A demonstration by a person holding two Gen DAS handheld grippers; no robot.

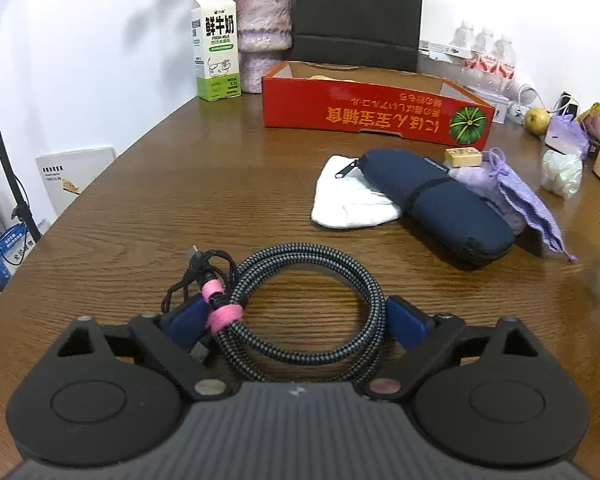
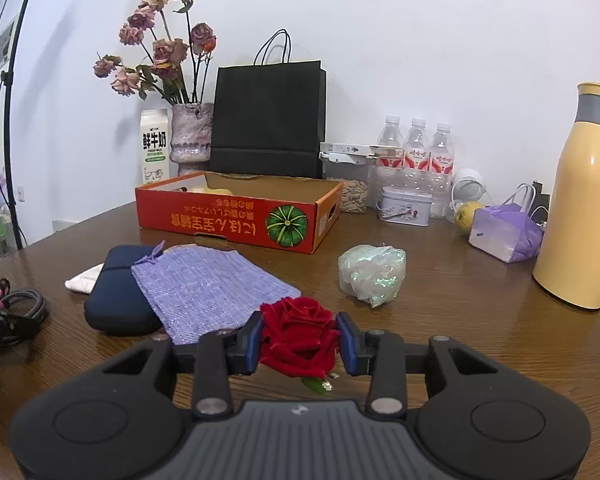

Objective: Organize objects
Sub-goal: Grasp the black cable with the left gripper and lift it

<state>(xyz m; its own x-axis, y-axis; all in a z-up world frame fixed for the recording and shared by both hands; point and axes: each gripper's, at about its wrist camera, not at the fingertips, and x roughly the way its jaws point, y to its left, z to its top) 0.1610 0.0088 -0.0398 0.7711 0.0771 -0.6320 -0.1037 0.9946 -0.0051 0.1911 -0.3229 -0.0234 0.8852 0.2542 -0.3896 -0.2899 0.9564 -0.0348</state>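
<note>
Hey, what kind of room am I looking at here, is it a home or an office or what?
Most likely a lived-in home table, perhaps a dining table. On the wooden table stand a milk carton, a vase of dried roses and a yellow thermos jug. A light stand hints at a recording setup.
</note>
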